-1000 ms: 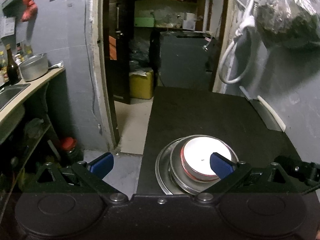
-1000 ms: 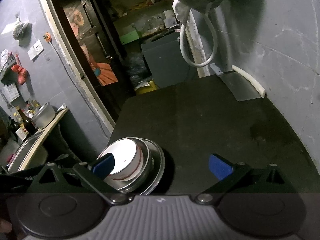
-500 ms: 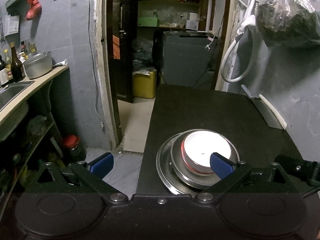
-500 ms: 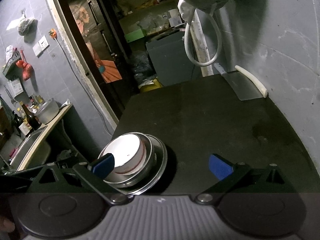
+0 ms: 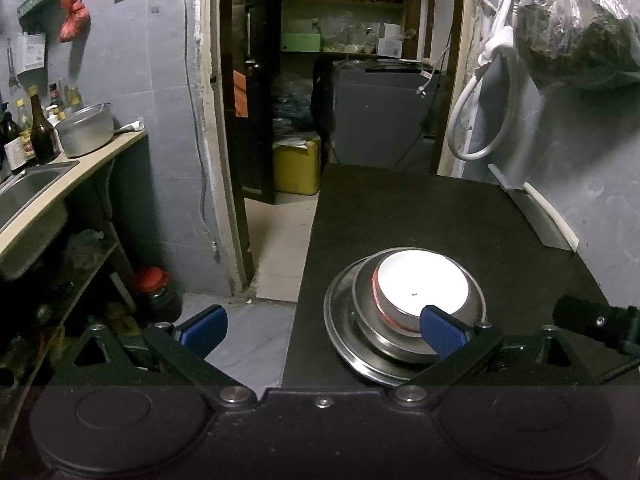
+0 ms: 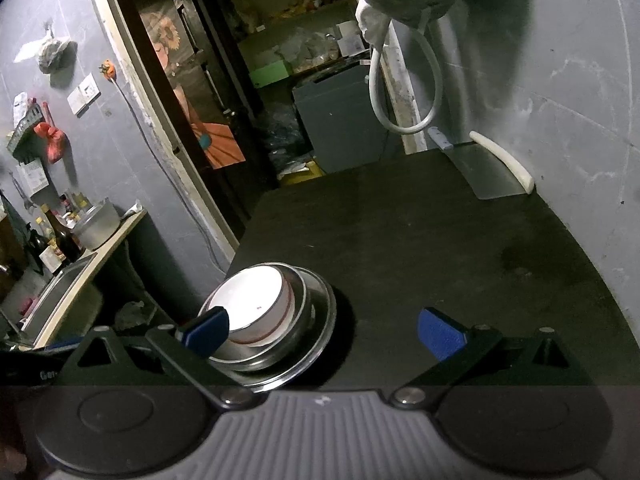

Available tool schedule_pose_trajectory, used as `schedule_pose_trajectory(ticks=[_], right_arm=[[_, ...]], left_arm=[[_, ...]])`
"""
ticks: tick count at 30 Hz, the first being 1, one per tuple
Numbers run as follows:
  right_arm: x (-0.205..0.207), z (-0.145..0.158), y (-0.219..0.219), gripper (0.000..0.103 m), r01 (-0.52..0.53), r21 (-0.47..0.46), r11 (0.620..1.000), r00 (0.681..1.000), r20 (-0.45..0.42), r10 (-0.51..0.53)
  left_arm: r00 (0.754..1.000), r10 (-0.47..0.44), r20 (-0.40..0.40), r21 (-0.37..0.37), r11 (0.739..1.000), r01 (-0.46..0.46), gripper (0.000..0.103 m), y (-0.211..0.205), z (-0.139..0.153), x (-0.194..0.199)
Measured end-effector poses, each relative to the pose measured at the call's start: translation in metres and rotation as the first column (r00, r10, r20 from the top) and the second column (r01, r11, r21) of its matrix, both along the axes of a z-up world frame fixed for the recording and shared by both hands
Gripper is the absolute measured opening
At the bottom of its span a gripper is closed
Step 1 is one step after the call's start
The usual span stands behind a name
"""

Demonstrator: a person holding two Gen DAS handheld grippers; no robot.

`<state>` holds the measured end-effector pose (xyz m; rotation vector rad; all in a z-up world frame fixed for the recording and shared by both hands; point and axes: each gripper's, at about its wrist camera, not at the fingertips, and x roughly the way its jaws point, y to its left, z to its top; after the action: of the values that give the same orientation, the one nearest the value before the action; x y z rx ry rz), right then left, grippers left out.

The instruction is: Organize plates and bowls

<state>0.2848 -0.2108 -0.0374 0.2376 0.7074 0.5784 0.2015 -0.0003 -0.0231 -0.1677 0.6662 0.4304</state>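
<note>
A stack stands near the front left corner of the black table point(image 5: 420, 208) point(image 6: 420, 240): a white bowl with a red band point(image 5: 423, 284) point(image 6: 252, 304) sits inside a steel bowl point(image 5: 370, 304) point(image 6: 300, 316), which rests on a steel plate point(image 5: 340, 332) point(image 6: 324, 340). My left gripper point(image 5: 322, 330) is open and empty, its right finger just in front of the stack and its left finger out over the floor. My right gripper point(image 6: 322, 330) is open and empty too, with its left finger beside the stack's near rim.
A cleaver with a white handle point(image 5: 540, 216) point(image 6: 488, 172) lies at the table's far right by the wall. A bulky bag point(image 5: 576, 28) and a hose point(image 5: 480, 120) hang above it. Left are a counter with a sink point(image 5: 28, 192), pot point(image 5: 86, 130) and bottles. A doorway point(image 5: 320, 100) opens behind.
Both grippers have drawn back and risen slightly from the stack, so it sits a little farther off in both views. The stack itself has not moved.
</note>
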Motion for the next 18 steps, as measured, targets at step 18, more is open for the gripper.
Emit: schedule_pose_trajectory(ticks=[18], right_arm=[[-0.058, 0.014, 0.002, 0.103, 0.072, -0.049, 0.996, 0.996, 0.049, -0.070]], left_arm=[[0.995, -0.091, 0.052, -0.002, 0.996, 0.091, 0.102, 0.012, 0.005, -0.046]])
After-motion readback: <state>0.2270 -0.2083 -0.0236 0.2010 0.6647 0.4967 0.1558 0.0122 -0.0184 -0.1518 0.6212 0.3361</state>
